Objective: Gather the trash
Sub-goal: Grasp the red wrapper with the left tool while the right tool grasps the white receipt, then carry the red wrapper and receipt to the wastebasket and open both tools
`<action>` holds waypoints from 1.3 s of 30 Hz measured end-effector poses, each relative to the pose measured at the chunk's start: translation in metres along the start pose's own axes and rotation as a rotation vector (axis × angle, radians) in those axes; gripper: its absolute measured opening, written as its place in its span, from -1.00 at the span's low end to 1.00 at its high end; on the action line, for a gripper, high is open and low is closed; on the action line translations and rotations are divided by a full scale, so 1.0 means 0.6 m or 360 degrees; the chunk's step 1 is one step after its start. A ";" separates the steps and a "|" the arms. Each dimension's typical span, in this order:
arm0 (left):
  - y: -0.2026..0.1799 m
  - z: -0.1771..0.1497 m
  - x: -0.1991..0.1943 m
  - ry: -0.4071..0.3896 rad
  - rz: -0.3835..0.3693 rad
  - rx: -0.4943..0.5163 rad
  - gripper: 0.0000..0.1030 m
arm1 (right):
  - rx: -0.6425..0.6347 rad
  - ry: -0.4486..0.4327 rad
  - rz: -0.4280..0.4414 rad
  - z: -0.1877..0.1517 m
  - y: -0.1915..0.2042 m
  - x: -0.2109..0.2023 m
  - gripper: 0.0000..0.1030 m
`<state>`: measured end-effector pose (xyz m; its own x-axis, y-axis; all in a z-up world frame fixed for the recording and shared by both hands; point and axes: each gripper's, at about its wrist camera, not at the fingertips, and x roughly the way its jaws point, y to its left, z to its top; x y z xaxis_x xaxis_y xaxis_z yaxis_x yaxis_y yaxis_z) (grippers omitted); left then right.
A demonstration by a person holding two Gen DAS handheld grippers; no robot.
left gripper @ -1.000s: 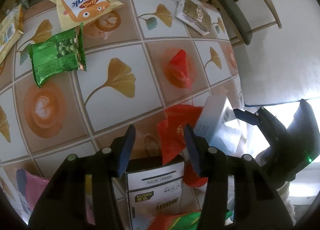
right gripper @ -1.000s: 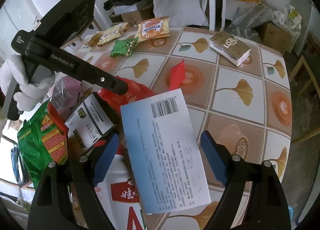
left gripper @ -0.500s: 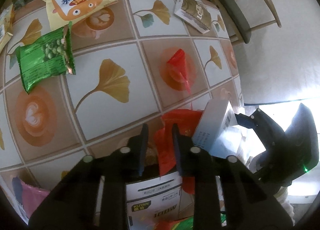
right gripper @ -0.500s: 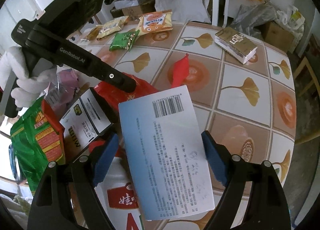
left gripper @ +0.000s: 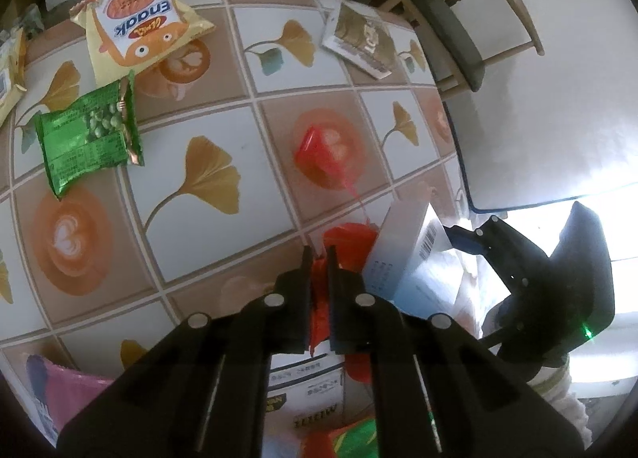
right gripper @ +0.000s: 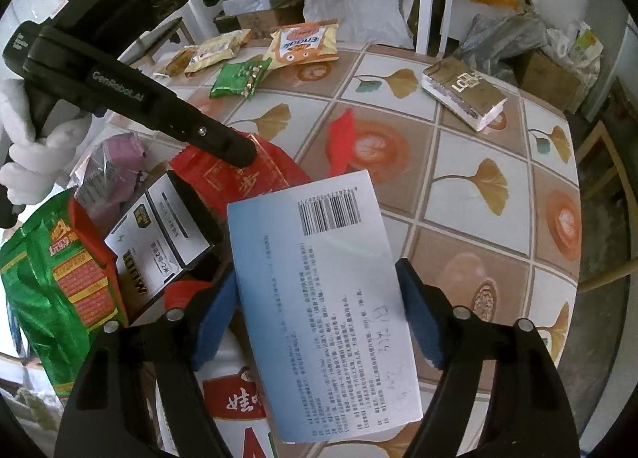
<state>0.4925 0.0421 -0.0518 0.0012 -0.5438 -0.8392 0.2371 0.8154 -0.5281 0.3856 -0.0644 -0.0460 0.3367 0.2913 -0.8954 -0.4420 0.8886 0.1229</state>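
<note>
My left gripper (left gripper: pixel 319 250) is shut on the edge of a red foil packet (left gripper: pixel 351 234) at the near side of the tiled table (left gripper: pixel 191 218). In the right wrist view the left gripper (right gripper: pixel 239 151) presses its tip onto that red packet (right gripper: pixel 247 178). My right gripper (right gripper: pixel 317 268) has a pale blue-white box (right gripper: pixel 319 278) with a barcode between its jaws. The jaws are closing and both blue pads (right gripper: pixel 215 310) touch the box's sides. The box (left gripper: pixel 398 250) stands tilted above a pile of trash.
Loose on the table lie a green pea packet (left gripper: pixel 87 139), a yellow snack bag (left gripper: pixel 139 27), a gold carton (right gripper: pixel 462 93) and a small red wrapper (left gripper: pixel 319 151). The near pile holds a black-and-white box (right gripper: pixel 155 234), a green bag (right gripper: pixel 48 290) and a pink packet (left gripper: pixel 63 390). A chair (left gripper: pixel 450 31) stands beyond the table's right edge.
The left jaws have come together from wide apart onto the red packet. The right jaws have narrowed slightly against the box, which stays where it was.
</note>
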 end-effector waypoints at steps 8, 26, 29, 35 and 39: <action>-0.021 -0.005 -0.031 -0.0110 -0.0004 0.0049 -0.93 | 0.0065 -0.0113 -0.0005 -0.008 -0.016 -0.041 0.45; -0.136 -0.051 -0.167 -0.0482 0.0116 0.0277 -0.93 | 0.0247 -0.0459 -0.0089 -0.055 -0.041 -0.220 0.44; -0.167 -0.071 -0.193 -0.0544 0.0138 0.0316 -0.93 | 0.0272 -0.0519 -0.0107 -0.069 -0.037 -0.259 0.44; -0.222 -0.122 -0.243 -0.0640 0.0152 0.0399 -0.93 | 0.0358 -0.0628 -0.0142 -0.119 -0.031 -0.340 0.44; -0.256 -0.160 -0.264 -0.0670 0.0175 0.0441 -0.93 | 0.0421 -0.0673 -0.0174 -0.162 -0.027 -0.386 0.44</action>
<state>0.3629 0.0218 0.1498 0.4179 -0.5369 -0.7329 0.4622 0.8201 -0.3373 0.2340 -0.1806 0.1177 0.7005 0.2613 -0.6641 -0.1785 0.9651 0.1914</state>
